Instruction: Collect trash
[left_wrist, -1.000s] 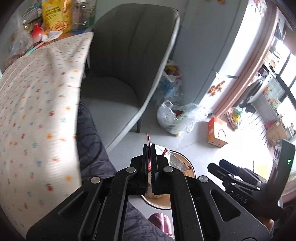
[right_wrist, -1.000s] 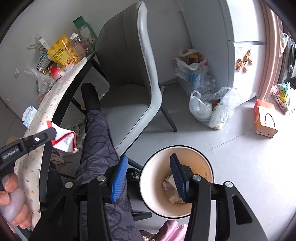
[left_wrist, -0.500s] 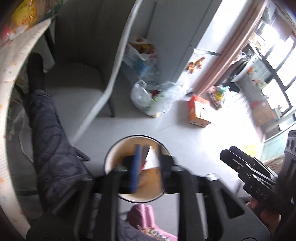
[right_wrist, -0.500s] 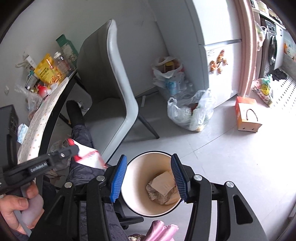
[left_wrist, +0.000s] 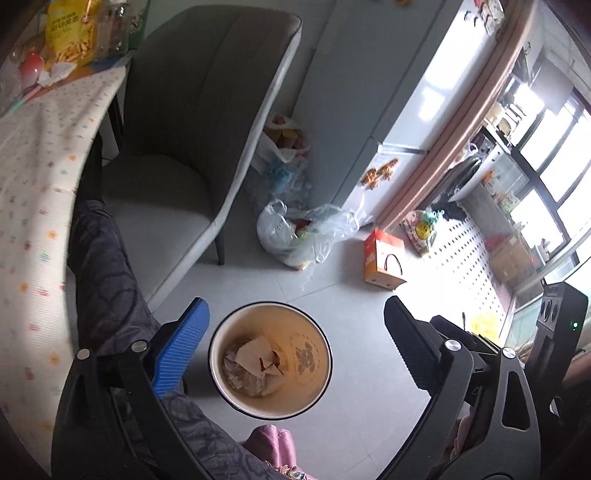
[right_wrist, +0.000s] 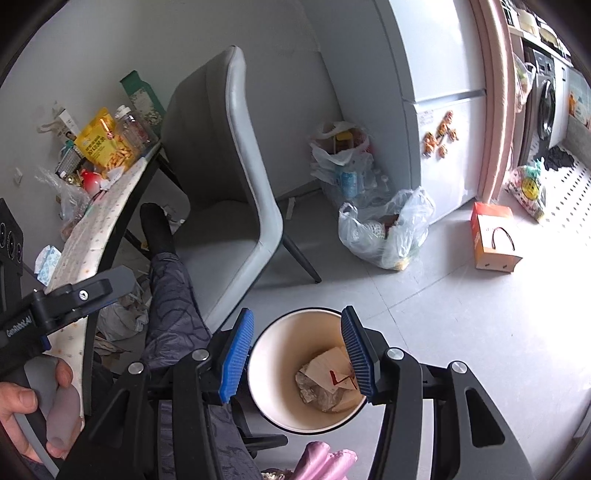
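Observation:
A cream trash bin (left_wrist: 314, 369) with a white rim stands on the grey floor, straight below my left gripper (left_wrist: 293, 308). Its jaws are opening wide, and nothing is between them. A red-and-white wrapper (left_wrist: 258, 360) lies in the bin on top of crumpled paper. In the right wrist view the same bin (right_wrist: 273, 369) sits under my right gripper (right_wrist: 297, 314), whose blue pads stand apart with nothing between them. The wrapper (right_wrist: 334, 373) shows there too. My left gripper's finger (right_wrist: 92, 288) reaches in from the left, and a hand holds its handle.
A grey chair (left_wrist: 177, 155) stands beside a table with a dotted cloth (left_wrist: 33, 177) that bears snack bags. A person's leg in dark patterned trousers (right_wrist: 170, 295) is next to the bin. Plastic bags (right_wrist: 388, 232), an orange box (right_wrist: 493, 236) and a fridge (right_wrist: 436, 92) lie beyond.
My left gripper was shut on the red-and-white wrapper, swung over the bin and opened. The wrapper now lies in the bin. My right gripper drew back a little from the bin.

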